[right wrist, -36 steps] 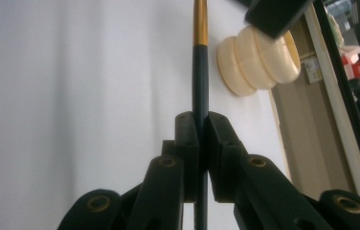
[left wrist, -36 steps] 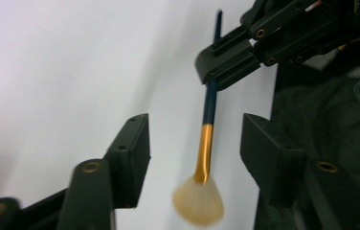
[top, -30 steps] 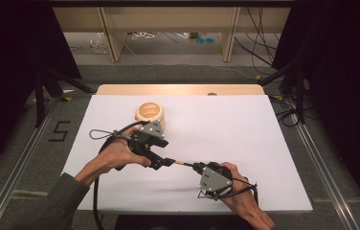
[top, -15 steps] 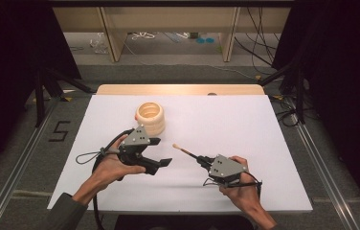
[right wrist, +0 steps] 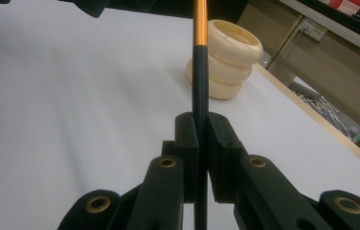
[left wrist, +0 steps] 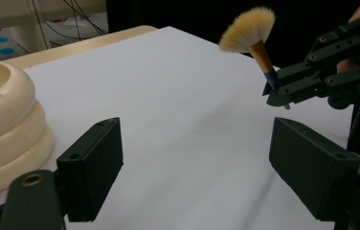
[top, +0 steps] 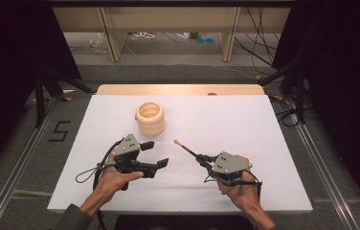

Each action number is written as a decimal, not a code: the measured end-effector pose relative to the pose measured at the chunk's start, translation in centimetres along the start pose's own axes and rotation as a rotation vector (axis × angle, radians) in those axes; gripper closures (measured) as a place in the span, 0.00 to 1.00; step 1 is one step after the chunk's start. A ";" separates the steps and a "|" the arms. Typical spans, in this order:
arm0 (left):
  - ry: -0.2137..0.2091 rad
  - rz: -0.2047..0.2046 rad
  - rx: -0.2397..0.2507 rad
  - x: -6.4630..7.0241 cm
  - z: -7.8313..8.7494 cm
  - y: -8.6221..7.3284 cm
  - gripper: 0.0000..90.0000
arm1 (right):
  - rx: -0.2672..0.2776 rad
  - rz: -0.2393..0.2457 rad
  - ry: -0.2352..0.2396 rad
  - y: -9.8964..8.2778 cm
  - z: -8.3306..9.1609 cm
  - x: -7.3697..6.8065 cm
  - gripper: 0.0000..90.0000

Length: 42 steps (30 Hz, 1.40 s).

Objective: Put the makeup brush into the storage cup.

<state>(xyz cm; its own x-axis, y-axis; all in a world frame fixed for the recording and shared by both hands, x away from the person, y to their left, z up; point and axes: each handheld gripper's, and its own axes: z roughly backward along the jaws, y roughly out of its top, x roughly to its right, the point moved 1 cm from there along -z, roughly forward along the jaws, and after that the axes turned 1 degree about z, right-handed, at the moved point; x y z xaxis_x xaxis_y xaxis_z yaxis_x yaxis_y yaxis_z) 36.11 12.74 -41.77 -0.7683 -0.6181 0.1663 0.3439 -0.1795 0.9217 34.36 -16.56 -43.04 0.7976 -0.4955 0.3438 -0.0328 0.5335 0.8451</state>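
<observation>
High view shows the brush (top: 186, 148) handed over and clamped by its handle in the right gripper (top: 202, 159), near-centre, while the left gripper (top: 155, 154), jaws just opening, stands empty near the holder (top: 150, 118), brush not yet placed.

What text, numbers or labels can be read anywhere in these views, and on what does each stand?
"5": dark numeral on the grey floor left of the table, in the high view.
Red-and-white label at the top right of the right gripper view: too blurred to read.
Nothing else is legible.
</observation>
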 end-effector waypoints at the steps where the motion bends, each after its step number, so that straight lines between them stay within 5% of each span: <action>1: 0.011 -0.003 0.007 -0.1 0.0 0.0 0.21 | 0.003 -0.002 0.000 0.0 0.0 0.0 0.94; 16: -0.002 0.014 0.022 0.6 -0.7 -0.7 0.21 | 0.045 -0.076 0.038 0.1 -0.4 -0.4 0.94; 26: -0.004 0.023 0.040 0.8 -0.7 -0.5 0.21 | 0.101 -0.189 0.072 -0.3 -1.2 -0.8 0.94; 42: -0.060 0.050 0.081 1.7 -1.0 -0.1 0.25 | 0.141 -0.246 0.134 0.1 -2.5 -1.8 0.94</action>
<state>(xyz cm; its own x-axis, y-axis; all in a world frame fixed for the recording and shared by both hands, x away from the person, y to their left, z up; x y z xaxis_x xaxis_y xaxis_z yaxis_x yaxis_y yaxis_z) 35.28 10.91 -41.92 -0.7828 -0.5777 0.2312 0.3398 -0.0856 0.9366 34.45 -13.90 -44.58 0.8640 -0.4982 0.0732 0.0950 0.3041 0.9479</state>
